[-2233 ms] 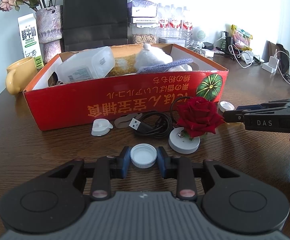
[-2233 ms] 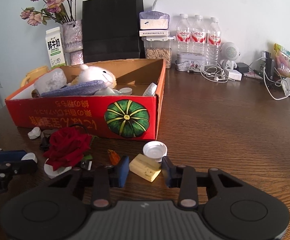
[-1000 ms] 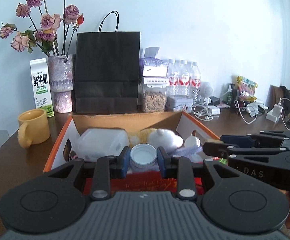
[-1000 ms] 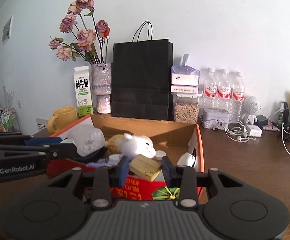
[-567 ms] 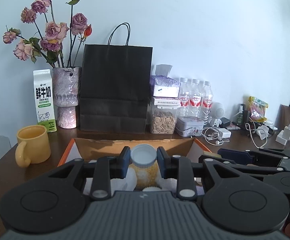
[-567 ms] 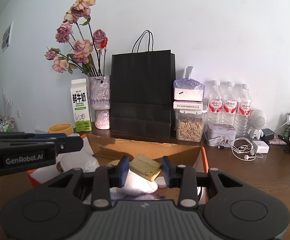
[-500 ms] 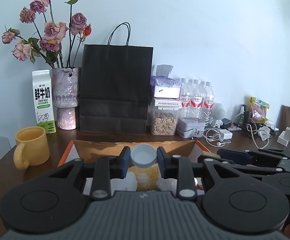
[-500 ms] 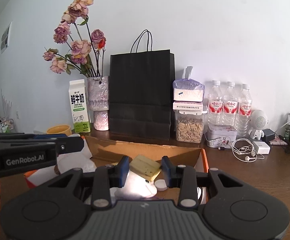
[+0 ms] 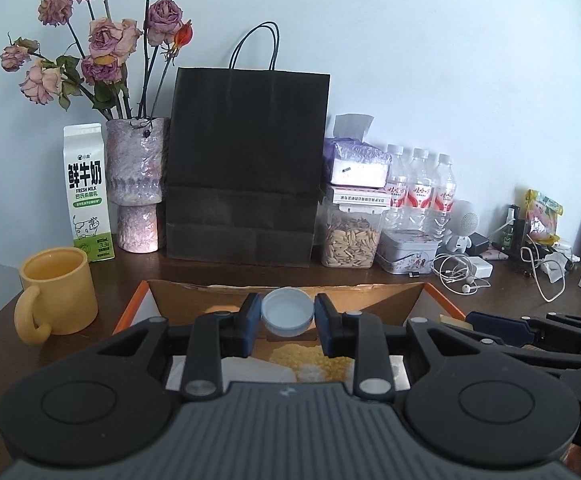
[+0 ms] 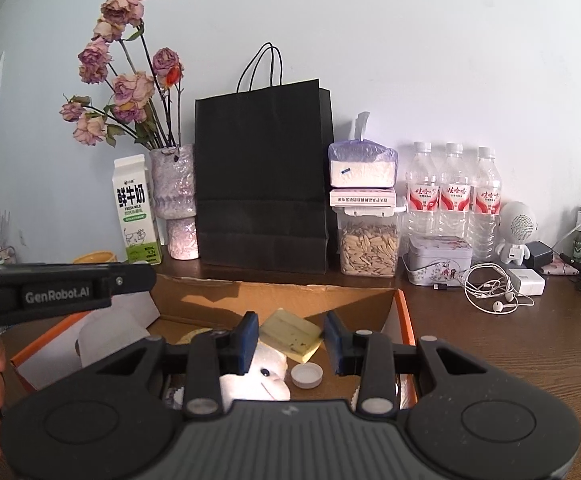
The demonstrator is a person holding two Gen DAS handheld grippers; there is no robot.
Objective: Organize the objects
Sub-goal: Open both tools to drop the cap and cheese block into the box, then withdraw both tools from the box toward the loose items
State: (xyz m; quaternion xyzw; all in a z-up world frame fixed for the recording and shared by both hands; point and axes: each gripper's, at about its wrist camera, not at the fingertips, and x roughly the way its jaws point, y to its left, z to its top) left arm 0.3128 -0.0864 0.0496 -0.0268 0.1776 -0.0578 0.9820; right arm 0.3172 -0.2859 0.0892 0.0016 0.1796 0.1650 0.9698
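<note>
Left tool (image 9: 288,319) pinches a white cap (image 9: 287,313), right tool (image 10: 291,340) a yellow block (image 10: 290,335), both over the box (image 10: 404,312); release remains.

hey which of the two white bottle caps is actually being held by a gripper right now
The white cap pinched in the left gripper, above the cardboard box. The other cap lies loose inside the box beside the plush toy.
</note>
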